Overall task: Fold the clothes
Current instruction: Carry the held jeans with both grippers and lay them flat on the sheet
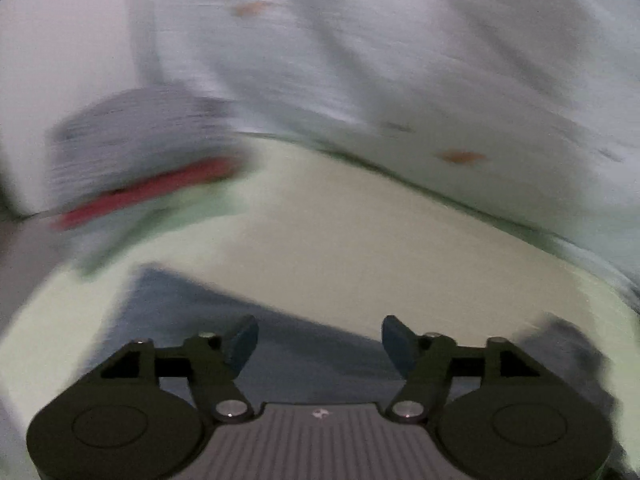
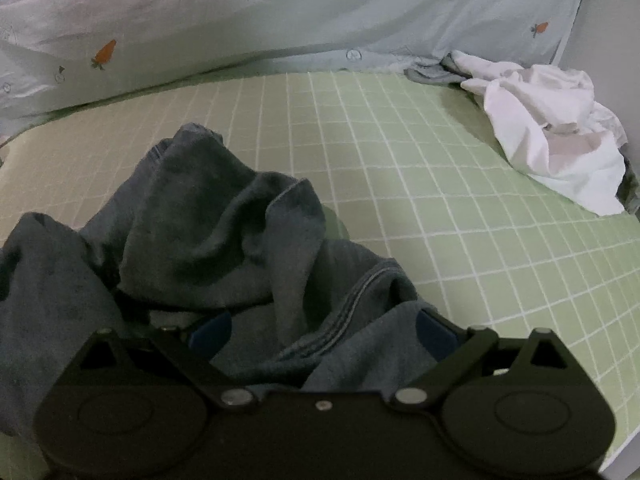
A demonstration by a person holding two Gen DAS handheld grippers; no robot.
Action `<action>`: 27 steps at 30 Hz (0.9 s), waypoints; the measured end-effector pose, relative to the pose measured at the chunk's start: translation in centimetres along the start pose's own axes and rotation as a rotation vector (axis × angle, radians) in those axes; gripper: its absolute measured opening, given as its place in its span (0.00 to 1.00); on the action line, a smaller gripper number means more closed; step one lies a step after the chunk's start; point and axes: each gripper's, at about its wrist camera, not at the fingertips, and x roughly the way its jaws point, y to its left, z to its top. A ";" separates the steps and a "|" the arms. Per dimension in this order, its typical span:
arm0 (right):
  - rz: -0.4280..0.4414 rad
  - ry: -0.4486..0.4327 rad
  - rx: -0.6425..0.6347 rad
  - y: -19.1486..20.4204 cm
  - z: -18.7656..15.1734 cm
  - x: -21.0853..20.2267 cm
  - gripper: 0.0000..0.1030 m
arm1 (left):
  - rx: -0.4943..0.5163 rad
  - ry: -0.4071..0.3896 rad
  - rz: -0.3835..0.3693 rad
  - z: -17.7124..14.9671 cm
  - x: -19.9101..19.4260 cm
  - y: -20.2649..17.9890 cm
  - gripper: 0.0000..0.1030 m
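Right gripper [image 2: 320, 332] spread wide, bunched blue-grey garment [image 2: 192, 232] heaped between its fingers on checked green sheet [image 2: 400, 152]; left gripper [image 1: 320, 340] open, empty (view blurred). Soft, limp, light cloth; best pinched at stitched hem.

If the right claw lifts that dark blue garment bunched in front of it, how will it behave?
The garment is probably floppy: it lies in soft, crumpled folds on the green grid sheet. It will likely drape and hang from one pinch point instead of keeping shape. The stitched hems suggest a fairly thick knit, so perhaps heavier than the white cloth. The right claw looks open around it.
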 end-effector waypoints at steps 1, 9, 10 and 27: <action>0.001 0.010 0.011 -0.2 -0.1 0.2 0.97 | 0.057 0.017 -0.053 -0.1 0.5 -1.6 0.75; 0.011 0.093 0.114 -1.7 -1.0 1.9 0.97 | 0.336 0.153 -0.296 -0.8 6.2 -11.7 0.79; 0.010 0.106 0.128 -1.9 -1.1 2.2 0.97 | 0.349 0.176 -0.323 -0.7 7.1 -12.5 0.79; 0.037 0.005 0.103 -2.8 4.3 4.2 0.25 | 0.318 0.206 -0.260 2.7 16.1 -14.7 0.04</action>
